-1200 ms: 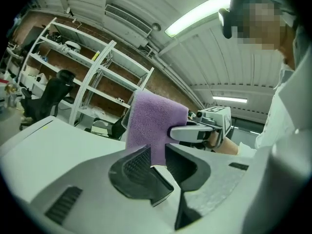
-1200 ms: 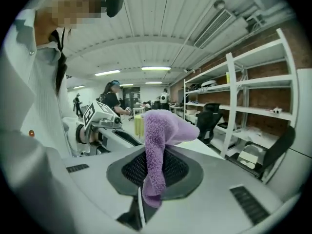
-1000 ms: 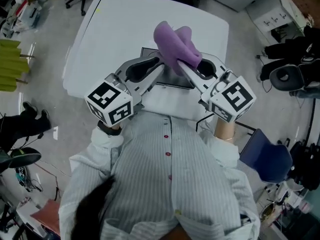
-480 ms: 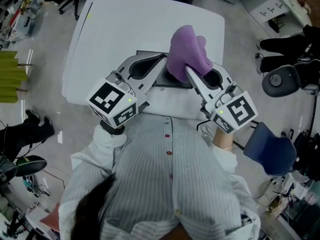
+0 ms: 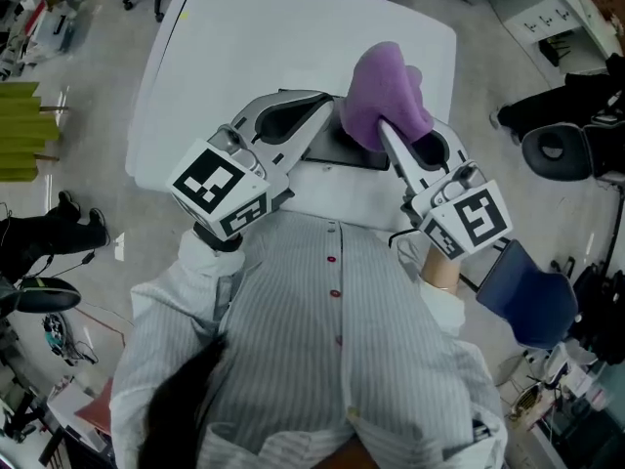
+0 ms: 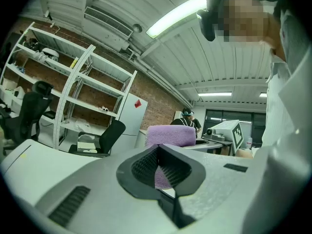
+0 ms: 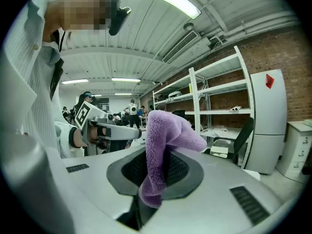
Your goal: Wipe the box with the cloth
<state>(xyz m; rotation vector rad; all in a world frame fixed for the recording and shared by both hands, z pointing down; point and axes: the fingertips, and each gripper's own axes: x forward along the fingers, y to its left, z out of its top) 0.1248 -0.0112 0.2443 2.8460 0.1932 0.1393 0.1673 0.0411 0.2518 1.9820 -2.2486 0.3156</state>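
Over the box (image 5: pixel 340 150) — cloth (image 5: pixel 384 91) pinched in right tongs (image 5: pixel 384 125), left tongs (image 5: pixel 330 107) closed just beside

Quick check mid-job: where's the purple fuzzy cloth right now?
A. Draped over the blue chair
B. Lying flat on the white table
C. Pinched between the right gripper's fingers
C: in the right gripper view, the purple fuzzy cloth stands clamped between the fingers of the right gripper.

shirt (image 5: pixel 293 360): pale striped, red buttons (image 5: pixel 335 293) | hand-held grippers (image 5: pixel 328 106) (image 5: pixel 383 127): grey, marker cubes (image 5: pixel 220 189) (image 5: pixel 469 221)
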